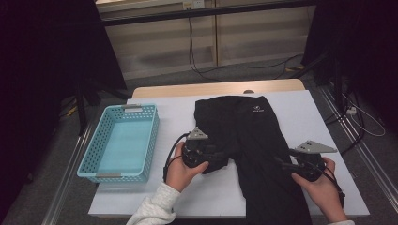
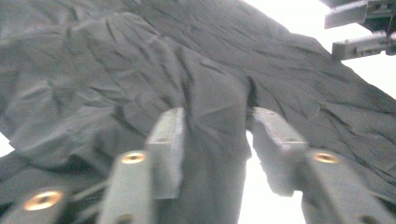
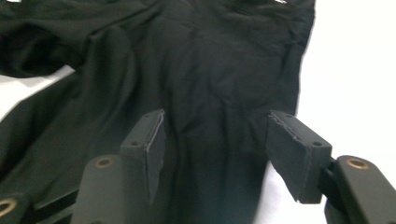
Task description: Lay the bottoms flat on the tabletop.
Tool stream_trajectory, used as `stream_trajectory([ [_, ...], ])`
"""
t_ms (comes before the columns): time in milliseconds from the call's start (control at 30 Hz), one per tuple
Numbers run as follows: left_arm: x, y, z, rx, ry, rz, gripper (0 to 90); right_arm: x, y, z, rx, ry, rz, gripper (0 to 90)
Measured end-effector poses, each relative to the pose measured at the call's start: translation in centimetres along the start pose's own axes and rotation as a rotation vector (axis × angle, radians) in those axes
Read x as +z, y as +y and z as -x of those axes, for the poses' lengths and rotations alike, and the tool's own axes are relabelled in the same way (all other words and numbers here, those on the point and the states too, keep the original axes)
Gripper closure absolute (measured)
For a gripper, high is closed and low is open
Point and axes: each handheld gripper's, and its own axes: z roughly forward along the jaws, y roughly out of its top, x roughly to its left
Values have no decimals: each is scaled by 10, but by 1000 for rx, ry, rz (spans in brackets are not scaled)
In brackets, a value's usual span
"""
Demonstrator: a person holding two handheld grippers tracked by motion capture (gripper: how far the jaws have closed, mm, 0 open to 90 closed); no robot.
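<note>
Right of the one blue basket (image 1: 123, 140), a single pair of black trousers (image 1: 253, 140) lies on my counter (image 1: 319, 117), long axis running from me to the far edge. Left gripper (image 1: 209, 161) straddles a fold, jaws apart, pressing nothing; right gripper (image 1: 288, 165) gapes at the outer hem, empty.

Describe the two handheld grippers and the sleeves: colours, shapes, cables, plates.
Both are black, boxy units. The left gripper carries a small grey three-cornered plate on top and trails a looping black cable. The right gripper has a larger grey three-cornered plate. In the gripper views, each has two flat rectangular jaws with brass-coloured screws. The left forearm wears a white fleecy sleeve.
</note>
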Motion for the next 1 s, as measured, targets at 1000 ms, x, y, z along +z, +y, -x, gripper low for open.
stream_trajectory([
  [1000, -28, -22, -46, -63, 168, 25, 247, 27, 20, -38, -69, 115, 13, 263],
])
